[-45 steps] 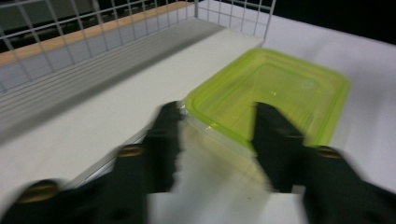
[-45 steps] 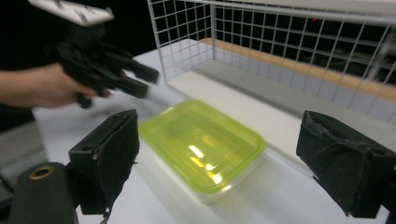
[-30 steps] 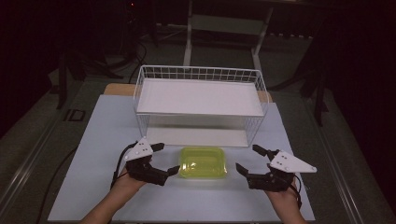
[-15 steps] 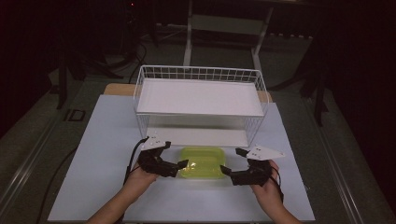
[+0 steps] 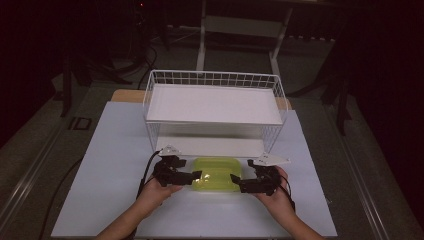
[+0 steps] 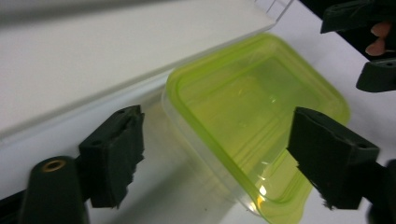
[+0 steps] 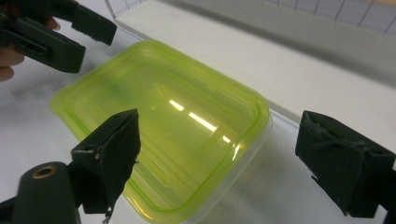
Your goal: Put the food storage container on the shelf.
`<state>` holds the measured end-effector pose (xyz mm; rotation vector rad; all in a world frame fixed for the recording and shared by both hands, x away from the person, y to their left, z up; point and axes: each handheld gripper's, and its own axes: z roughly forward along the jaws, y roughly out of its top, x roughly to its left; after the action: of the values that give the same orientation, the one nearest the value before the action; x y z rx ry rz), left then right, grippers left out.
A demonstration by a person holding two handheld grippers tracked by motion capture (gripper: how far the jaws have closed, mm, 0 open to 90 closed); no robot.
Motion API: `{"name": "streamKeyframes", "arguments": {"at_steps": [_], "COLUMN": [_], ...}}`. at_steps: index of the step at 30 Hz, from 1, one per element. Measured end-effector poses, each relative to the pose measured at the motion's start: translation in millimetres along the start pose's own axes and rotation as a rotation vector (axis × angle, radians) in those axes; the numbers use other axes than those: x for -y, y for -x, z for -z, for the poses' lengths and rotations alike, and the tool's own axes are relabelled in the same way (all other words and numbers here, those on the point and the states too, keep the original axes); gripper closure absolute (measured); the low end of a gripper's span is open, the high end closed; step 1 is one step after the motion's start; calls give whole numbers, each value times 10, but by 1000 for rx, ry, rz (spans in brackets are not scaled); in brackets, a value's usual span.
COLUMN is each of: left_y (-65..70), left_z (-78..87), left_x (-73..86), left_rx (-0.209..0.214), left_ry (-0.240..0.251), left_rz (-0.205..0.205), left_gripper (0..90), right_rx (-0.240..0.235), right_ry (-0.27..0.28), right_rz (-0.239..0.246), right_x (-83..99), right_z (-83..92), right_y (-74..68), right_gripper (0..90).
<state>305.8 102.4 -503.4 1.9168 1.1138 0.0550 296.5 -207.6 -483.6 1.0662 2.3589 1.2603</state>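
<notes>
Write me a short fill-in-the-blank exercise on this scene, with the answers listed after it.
1. The container with the yellow-green lid lies on the table in front of the white wire ____.
2. The left tool and the right tool sit at opposite ends of the container, one on each ____.
3. The jaws of both tools stand ____.
4. The lid is ____ the container.

Missing words: rack; side; open; on

Dark, dimly lit room; grey floor (image 5: 370,165); pale white rectangular tabletop (image 5: 110,165) on a wooden board; white metal frame stand (image 5: 240,25) behind the table.
</notes>
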Motion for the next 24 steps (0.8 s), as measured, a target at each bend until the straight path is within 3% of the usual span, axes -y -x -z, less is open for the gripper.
{"name": "streamKeyframes", "arguments": {"at_steps": [2,6,11,18,24], "left_y": [-2,-4,-5,35,112], "left_z": [-29,-58,-66,-48,7], "left_x": [24,66,126,174,222], "left_rx": [-6,25,16,25,3], "left_ry": [-2,-3,1,31,39], "left_rz": [9,14,17,21,-24], "left_gripper": [249,437,566,641,658], "right_rx": [-1,10,8,9,9], "right_ry": [-12,-33,-53,-85,-107], "right_rz": [-10,-26,-48,-73,-69], "right_x": [16,45,73,118,119], "right_z": [-15,-43,-67,-104,-70], "right_y": [12,35,59,92,119], "right_gripper": [168,211,239,288,347]}}
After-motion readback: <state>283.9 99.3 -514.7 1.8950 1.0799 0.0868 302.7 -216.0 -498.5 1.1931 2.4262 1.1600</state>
